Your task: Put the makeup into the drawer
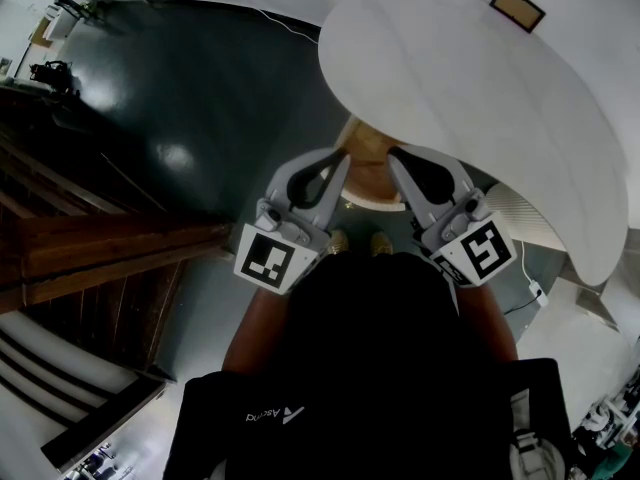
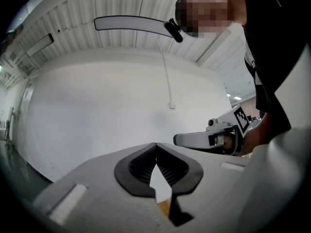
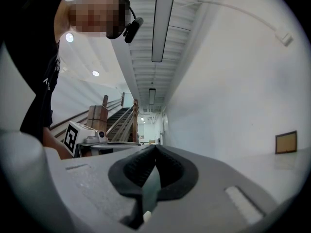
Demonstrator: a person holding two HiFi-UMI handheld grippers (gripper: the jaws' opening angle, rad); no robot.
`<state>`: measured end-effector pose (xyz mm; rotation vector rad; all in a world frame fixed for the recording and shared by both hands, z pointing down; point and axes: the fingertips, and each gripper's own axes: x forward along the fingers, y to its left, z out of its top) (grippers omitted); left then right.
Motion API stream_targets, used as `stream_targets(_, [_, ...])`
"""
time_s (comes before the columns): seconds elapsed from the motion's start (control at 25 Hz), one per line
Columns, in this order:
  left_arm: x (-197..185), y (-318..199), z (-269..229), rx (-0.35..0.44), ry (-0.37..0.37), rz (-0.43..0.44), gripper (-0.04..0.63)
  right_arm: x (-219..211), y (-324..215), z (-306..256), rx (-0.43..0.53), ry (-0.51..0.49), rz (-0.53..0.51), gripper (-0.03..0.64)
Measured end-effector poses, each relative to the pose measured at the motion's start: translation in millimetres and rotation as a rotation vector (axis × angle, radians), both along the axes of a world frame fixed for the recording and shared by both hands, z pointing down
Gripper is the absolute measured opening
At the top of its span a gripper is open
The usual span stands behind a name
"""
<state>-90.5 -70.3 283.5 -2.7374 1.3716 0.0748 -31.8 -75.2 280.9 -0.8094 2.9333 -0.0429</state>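
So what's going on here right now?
A person stands at a white round table, holding both grippers out in front of the body. The left gripper and the right gripper are side by side, each with its jaws shut and nothing between them. No makeup and no drawer shows in any view, so nothing is being handled at this moment.

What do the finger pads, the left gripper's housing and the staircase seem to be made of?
The finger pads look like black rubber, matte and finely ribbed. The left gripper housing seems grey plastic, grainy and matte. The staircase looks like dark brown wood, from its plank-like rails.
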Motion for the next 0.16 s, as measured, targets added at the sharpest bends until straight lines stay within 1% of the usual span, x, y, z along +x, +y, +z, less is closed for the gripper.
stream_targets(0.16, [2.8, -1.5, 1.6, -0.004, 0.000, -0.002, 0.011, 3.9, -1.7, 3.0, -0.001, 0.009, 0.001, 0.003])
